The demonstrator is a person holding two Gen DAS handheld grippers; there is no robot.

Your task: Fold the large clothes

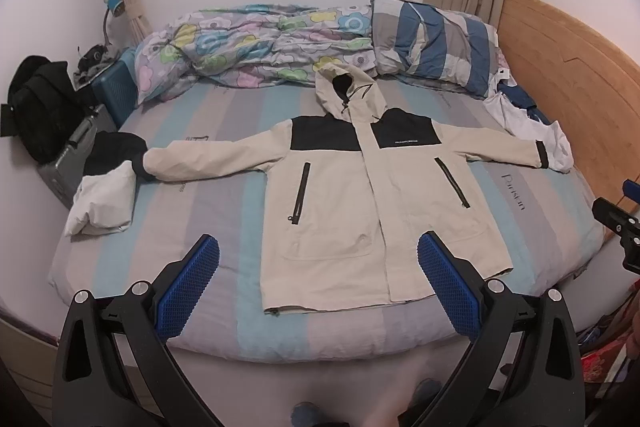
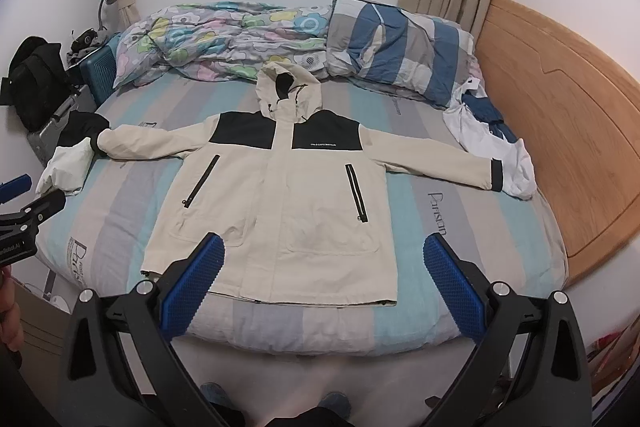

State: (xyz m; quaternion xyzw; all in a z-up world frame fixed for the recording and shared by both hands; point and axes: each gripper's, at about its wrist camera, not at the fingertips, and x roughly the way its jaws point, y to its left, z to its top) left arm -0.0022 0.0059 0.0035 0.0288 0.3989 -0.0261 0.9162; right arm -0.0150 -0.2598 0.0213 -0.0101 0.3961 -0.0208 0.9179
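Note:
A cream hooded jacket (image 1: 340,219) with black shoulder panels lies flat and face up on the striped bed (image 1: 208,211), sleeves spread wide and hood toward the pillows. The right wrist view shows the same jacket (image 2: 280,211). My left gripper (image 1: 318,259) hovers open above the foot of the bed, near the jacket's hem, holding nothing. My right gripper (image 2: 324,259) is open too, over the hem's right half, also holding nothing. Each gripper shows at the edge of the other's view: the right gripper (image 1: 618,223), the left gripper (image 2: 24,215).
A floral duvet (image 1: 248,43) and a blue checked pillow (image 1: 432,39) lie at the far side of the bed. White and black clothes (image 1: 104,195) sit at the left edge, white and blue clothes (image 1: 528,123) at the right. A wooden headboard (image 1: 568,83) stands right; bags and cases (image 1: 44,107) left.

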